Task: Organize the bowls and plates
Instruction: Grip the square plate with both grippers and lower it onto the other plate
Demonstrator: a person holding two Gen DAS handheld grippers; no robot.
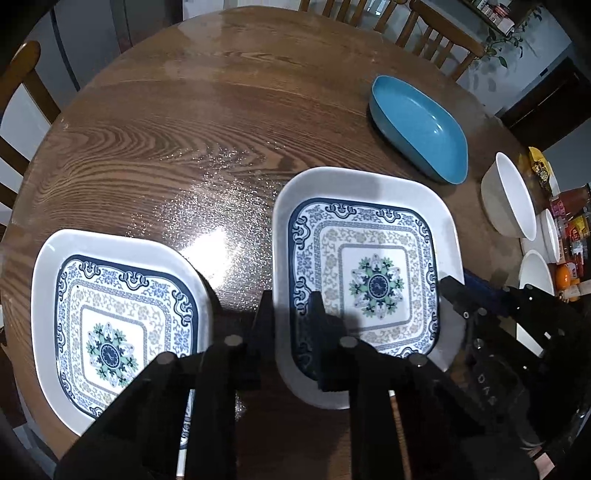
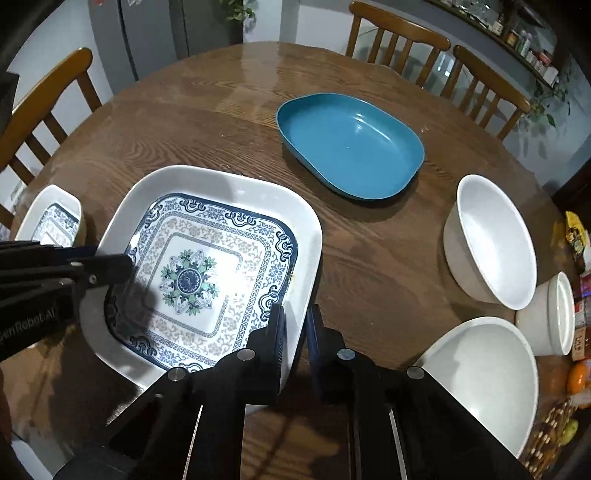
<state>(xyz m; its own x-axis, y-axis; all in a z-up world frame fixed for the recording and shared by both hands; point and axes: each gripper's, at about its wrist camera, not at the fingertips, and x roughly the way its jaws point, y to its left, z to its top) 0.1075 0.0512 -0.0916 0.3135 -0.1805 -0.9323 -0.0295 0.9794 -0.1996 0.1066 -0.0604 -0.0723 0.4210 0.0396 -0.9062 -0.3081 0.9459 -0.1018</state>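
A square white plate [image 1: 373, 258] with a blue floral pattern lies on the round wooden table [image 1: 184, 129]. My left gripper [image 1: 291, 306] straddles its left rim, one finger inside and one outside, and is shut on that rim. In the right wrist view the same plate [image 2: 207, 258] has my right gripper [image 2: 295, 314] shut on its right rim. The left gripper [image 2: 110, 267] shows at the plate's far side there. A second matching plate [image 1: 122, 325] lies to the left, and a blue oval dish [image 2: 351, 147] lies beyond.
Three white bowls stand along the table's right edge: a large one [image 2: 491, 243], another large one [image 2: 487, 380] and a small one [image 2: 550, 314]. Food packets and fruit [image 2: 576, 376] crowd the far right. Wooden chairs [image 2: 399, 33] ring the table.
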